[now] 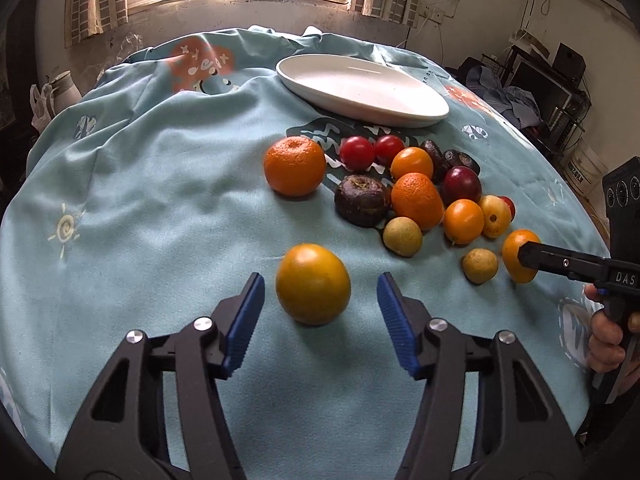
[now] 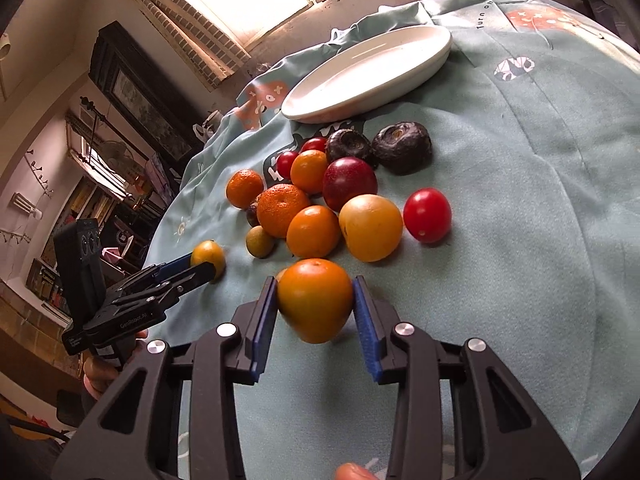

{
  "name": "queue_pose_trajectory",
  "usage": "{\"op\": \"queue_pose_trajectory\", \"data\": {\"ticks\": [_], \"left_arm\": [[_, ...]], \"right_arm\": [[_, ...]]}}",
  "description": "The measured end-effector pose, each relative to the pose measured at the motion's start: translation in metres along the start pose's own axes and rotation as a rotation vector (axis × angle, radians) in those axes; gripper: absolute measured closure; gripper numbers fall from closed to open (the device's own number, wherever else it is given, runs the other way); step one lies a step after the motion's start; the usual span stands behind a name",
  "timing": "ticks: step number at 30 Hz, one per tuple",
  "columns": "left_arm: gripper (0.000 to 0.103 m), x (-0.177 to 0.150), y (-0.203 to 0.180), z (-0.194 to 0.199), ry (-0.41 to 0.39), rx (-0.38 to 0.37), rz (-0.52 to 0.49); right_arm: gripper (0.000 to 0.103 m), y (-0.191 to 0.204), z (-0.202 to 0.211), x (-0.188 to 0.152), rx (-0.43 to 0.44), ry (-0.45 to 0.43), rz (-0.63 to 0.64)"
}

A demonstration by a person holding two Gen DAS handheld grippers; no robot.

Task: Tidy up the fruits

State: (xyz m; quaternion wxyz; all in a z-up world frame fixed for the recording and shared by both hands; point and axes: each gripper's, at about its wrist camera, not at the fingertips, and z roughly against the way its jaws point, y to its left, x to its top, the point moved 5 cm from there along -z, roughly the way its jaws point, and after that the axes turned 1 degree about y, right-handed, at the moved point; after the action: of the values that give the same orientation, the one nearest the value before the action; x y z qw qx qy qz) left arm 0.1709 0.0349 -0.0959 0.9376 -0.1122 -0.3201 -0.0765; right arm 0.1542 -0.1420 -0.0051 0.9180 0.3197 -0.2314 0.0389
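A pile of small fruits lies on the blue cloth in front of an empty white oval plate (image 1: pixel 362 90) (image 2: pixel 366 74): tangerines (image 1: pixel 295 166), red tomatoes (image 1: pixel 357 153), dark water chestnuts (image 1: pixel 362 200) and a plum (image 2: pixel 350 184). My left gripper (image 1: pixel 320 304) is open, its blue pads either side of a yellow-orange fruit (image 1: pixel 313 284) on the cloth, not touching it. My right gripper (image 2: pixel 315 308) is shut on an orange fruit (image 2: pixel 315 300); it also shows in the left wrist view (image 1: pixel 520 256). The left gripper (image 2: pixel 200 268) shows in the right wrist view around its fruit (image 2: pixel 208 258).
The cloth-covered table (image 1: pixel 160 200) drops off at its round edges. A window is behind the plate. Shelves and clutter stand at the right of the room (image 1: pixel 552 92). A lone red tomato (image 2: pixel 427 215) lies right of the pile.
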Motion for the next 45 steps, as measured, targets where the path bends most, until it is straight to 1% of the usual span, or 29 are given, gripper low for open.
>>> {"op": "queue_pose_trajectory", "data": {"ticks": [4,6,7,8,11,13,15,18,20,23,25,27,29,32,33,34,35,36,37,39,41,42,44,45], "left_arm": [[0.044,0.002,-0.001,-0.006,0.016,-0.001,-0.003],[0.054,0.002,-0.002,-0.010,0.032,-0.008,0.000],[0.057,0.002,-0.001,-0.011,0.037,0.004,0.001],[0.065,0.002,0.000,-0.011,0.038,0.015,0.003],[0.065,0.004,0.005,-0.010,0.047,-0.008,0.026],[0.065,0.012,0.007,-0.009,0.048,-0.043,0.046],[0.065,0.030,0.006,-0.006,0.027,-0.087,0.060],[0.065,0.070,-0.001,-0.003,-0.035,-0.092,0.030],[0.065,0.100,-0.009,-0.011,-0.058,-0.089,0.012],[0.064,0.146,-0.021,-0.035,-0.059,-0.111,-0.006],[0.064,0.171,-0.028,-0.058,-0.054,-0.083,-0.017],[0.064,0.186,-0.034,-0.082,-0.025,-0.072,-0.027],[0.064,0.194,-0.037,-0.104,0.002,-0.048,-0.037],[0.064,0.198,-0.037,-0.125,0.031,-0.019,-0.040],[0.063,0.198,-0.036,-0.128,0.039,-0.004,-0.040],[0.058,0.198,-0.036,-0.129,0.038,0.011,-0.042],[0.040,0.199,-0.036,-0.125,0.022,0.019,-0.044],[0.033,0.199,-0.035,-0.118,-0.004,0.024,-0.041],[0.032,0.197,-0.034,-0.109,-0.026,0.022,-0.039],[0.026,0.190,-0.032,-0.088,-0.054,0.016,-0.039],[0.023,0.179,-0.029,-0.065,-0.094,0.026,-0.043],[0.020,0.171,-0.027,-0.053,-0.112,0.030,-0.036],[0.015,0.153,-0.020,-0.032,-0.139,0.011,0.001],[0.015,0.143,-0.018,-0.025,-0.144,-0.002,0.019]], "right_arm": [[0.065,-0.001,0.003,0.002,0.014,0.000,-0.001],[0.065,0.001,0.006,0.005,0.014,-0.005,0.016],[0.065,0.003,0.009,0.007,0.011,-0.010,0.027],[0.065,0.004,0.012,0.010,0.009,-0.015,0.034],[0.065,0.007,0.020,0.030,-0.004,-0.036,0.065],[0.065,0.009,0.024,0.051,-0.034,-0.071,0.103],[0.065,0.008,0.025,0.080,-0.061,-0.116,0.138],[0.065,0.000,0.012,0.125,-0.119,-0.164,0.171],[0.065,-0.011,-0.006,0.154,-0.154,-0.178,0.167],[0.065,-0.027,-0.040,0.184,-0.183,-0.145,0.153],[0.065,-0.037,-0.061,0.194,-0.219,-0.107,0.145],[0.065,-0.044,-0.076,0.199,-0.228,-0.077,0.145],[0.065,-0.047,-0.086,0.200,-0.253,-0.061,0.161],[0.065,-0.050,-0.095,0.199,-0.241,-0.040,0.165],[0.060,-0.048,-0.096,0.199,-0.239,-0.040,0.172],[0.054,-0.047,-0.094,0.199,-0.240,-0.048,0.177],[0.052,-0.045,-0.091,0.198,-0.244,-0.059,0.182],[0.051,-0.044,-0.086,0.198,-0.244,-0.066,0.184],[0.051,-0.042,-0.079,0.197,-0.239,-0.076,0.185],[0.051,-0.038,-0.063,0.194,-0.231,-0.101,0.194],[0.051,-0.034,-0.045,0.184,-0.234,-0.124,0.212],[0.051,-0.033,-0.037,0.178,-0.236,-0.130,0.222],[0.051,-0.032,-0.024,0.163,-0.233,-0.127,0.230],[0.051,-0.032,-0.019,0.155,-0.226,-0.115,0.231]]}}
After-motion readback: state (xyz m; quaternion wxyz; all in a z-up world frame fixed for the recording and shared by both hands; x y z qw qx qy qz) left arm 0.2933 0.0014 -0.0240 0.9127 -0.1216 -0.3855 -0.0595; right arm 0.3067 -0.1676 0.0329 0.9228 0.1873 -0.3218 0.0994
